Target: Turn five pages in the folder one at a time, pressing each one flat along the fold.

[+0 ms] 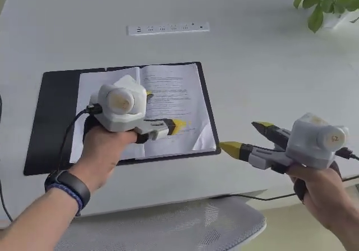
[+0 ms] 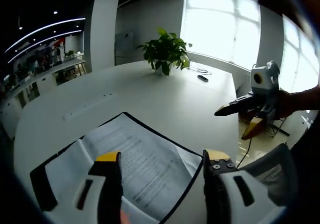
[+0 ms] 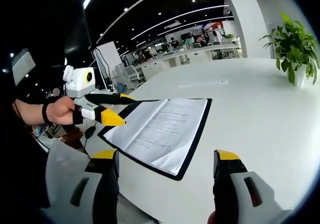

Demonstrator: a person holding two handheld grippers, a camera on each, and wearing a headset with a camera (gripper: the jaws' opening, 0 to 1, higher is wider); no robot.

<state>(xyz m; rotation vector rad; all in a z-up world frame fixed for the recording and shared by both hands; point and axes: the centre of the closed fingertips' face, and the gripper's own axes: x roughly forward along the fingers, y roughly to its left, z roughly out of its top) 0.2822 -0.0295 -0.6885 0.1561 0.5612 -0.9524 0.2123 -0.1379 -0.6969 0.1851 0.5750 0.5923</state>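
Left gripper (image 2: 162, 156) over folder (image 1: 56, 122), right gripper (image 3: 165, 154) beside it, both fingers (image 2: 108, 160) spread apart.

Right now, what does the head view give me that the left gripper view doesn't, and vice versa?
Head view: the hand holding the left gripper from above, and a wristband on that wrist. Left gripper view: bright windows and a small dark object lying near the potted plant. Shared: the open folder with printed pages, the white table, the plant, and the right gripper, open.
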